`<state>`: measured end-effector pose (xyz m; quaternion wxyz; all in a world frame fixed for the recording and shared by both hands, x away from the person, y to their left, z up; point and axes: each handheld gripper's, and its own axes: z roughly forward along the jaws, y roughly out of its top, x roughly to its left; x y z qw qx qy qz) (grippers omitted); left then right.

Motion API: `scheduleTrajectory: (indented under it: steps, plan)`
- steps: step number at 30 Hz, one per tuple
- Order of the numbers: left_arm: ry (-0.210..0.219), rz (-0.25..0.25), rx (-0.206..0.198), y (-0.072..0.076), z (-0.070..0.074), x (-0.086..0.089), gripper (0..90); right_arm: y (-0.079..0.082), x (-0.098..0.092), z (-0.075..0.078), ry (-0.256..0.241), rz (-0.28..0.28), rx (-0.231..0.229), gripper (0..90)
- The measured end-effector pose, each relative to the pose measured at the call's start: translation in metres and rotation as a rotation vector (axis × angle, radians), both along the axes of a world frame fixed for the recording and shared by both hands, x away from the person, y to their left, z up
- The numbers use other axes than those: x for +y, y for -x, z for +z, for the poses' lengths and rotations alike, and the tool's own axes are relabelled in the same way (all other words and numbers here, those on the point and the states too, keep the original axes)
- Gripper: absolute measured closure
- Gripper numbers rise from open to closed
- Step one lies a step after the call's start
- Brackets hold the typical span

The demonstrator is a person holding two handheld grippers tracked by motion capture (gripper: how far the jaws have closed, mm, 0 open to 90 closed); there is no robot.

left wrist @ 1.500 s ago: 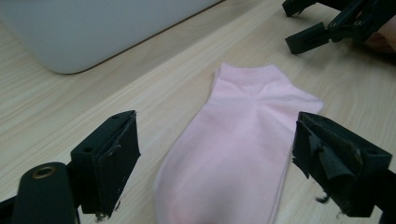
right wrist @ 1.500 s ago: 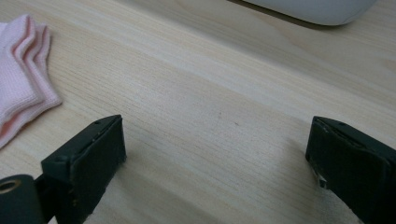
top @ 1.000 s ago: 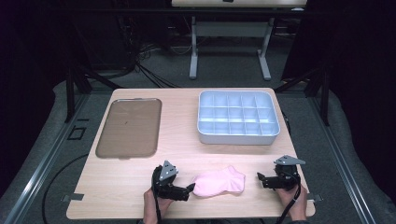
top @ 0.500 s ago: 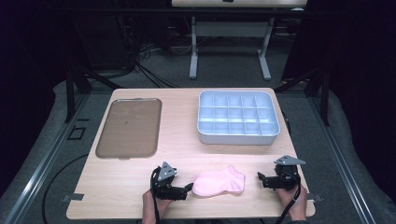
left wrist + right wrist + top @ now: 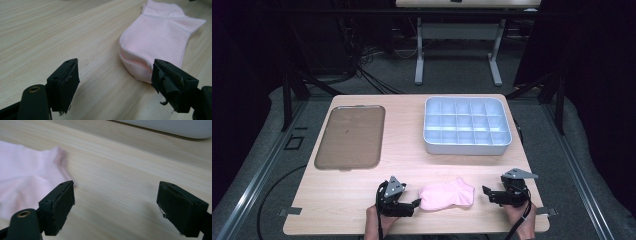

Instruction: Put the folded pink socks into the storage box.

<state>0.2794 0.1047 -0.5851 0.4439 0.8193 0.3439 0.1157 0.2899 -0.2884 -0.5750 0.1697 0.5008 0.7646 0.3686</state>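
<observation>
A flat pale pink fabric sock (image 5: 447,194) lies on the light wooden table (image 5: 342,190) between my two grippers. My left gripper (image 5: 416,204) gapes wide, one jaw seemingly grazing the sock's toe end. My right gripper (image 5: 485,191), also wide open, sits just beside the cuff, apart.
</observation>
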Motion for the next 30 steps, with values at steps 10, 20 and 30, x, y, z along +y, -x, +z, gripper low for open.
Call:
scheduleTrajectory:
  steps: [10, 20, 30]
  plan:
    - [0.113, 0.055, 0.053, -0.005, 0.002, 0.009, 26.3, 0.003, 0.040, 0.000, -0.052, 0.087, 0.083, 46.5]
    - [0.082, 0.030, 0.058, -0.007, 0.000, -0.002, 25.1, 0.002, 0.052, 0.000, -0.042, 0.083, 0.119, 61.6]
    - [-0.033, -0.006, 0.029, -0.003, -0.002, -0.013, 25.2, 0.007, 0.058, 0.000, 0.044, 0.062, 0.081, 71.8]
